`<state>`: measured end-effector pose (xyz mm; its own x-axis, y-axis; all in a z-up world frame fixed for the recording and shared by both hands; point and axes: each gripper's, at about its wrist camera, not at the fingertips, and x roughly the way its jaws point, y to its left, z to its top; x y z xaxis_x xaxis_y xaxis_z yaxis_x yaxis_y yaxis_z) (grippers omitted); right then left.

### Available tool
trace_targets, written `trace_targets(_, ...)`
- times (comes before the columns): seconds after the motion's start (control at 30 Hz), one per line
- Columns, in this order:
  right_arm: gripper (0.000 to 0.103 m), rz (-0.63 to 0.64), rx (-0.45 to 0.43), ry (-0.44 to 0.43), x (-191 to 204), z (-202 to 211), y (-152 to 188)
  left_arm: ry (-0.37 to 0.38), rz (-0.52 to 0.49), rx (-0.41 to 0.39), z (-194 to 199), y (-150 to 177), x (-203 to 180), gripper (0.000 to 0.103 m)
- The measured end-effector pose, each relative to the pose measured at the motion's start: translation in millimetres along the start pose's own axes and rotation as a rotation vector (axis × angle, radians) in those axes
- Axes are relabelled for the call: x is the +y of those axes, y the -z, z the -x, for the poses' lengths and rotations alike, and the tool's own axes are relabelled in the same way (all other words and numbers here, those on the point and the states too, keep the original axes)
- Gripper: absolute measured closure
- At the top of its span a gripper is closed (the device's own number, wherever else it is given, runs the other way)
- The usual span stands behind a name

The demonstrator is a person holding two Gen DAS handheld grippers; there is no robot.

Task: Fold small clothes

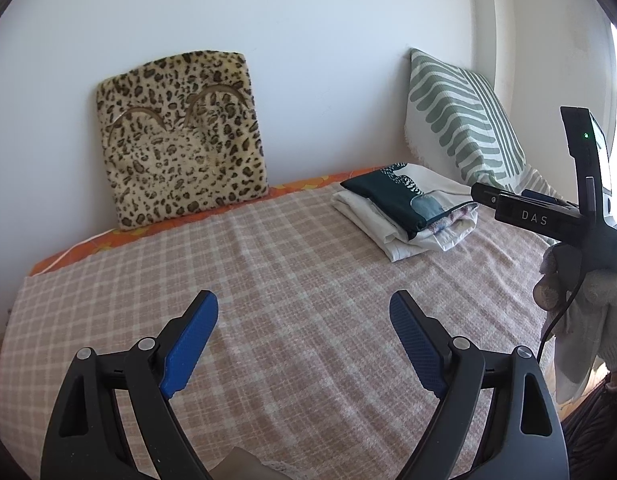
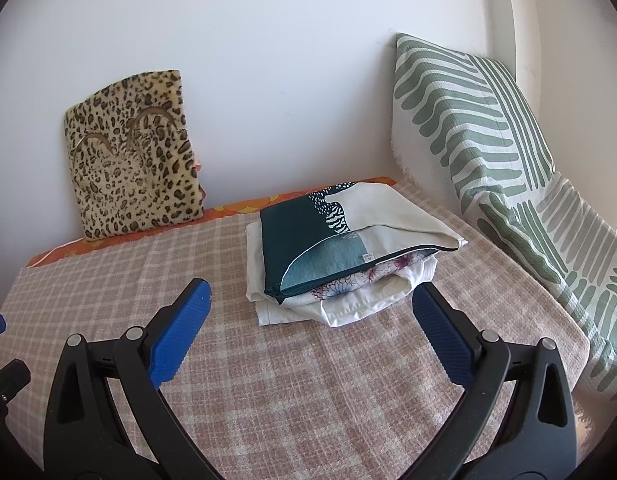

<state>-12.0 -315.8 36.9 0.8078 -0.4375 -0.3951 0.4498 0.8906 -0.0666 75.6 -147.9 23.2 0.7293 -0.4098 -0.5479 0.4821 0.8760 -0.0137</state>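
Just beyond the right hand-held gripper (image 2: 308, 300) lie folded clothes (image 2: 348, 256).

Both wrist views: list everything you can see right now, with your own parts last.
folded clothes stack: one pile, dark teal piece on top of white and floral pieces, lying toward the back of the bed.
checked blanket: one, beige-pink with pale lines, covering the bed.
orange sheet: one strip showing along the wall edge.
leopard cushion: one, tan with dark spots, upright against the white wall.
green-striped pillow: one, white and green, leaning in the right corner.
left gripper: black with blue fingers, open, empty, over the blanket.
right gripper: black with blue fingers, open, empty, just short of the stack.
gloved hand: one, pale glove, holding the right gripper.
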Motion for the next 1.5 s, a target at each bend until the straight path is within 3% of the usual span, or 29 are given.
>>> trace_targets(1.5, 0.000, -0.004, 0.003, -0.003, 2.1, -0.1, 4.2, -0.006, -0.039, -0.002, -1.1, 2.5, 3.3, 0.014)
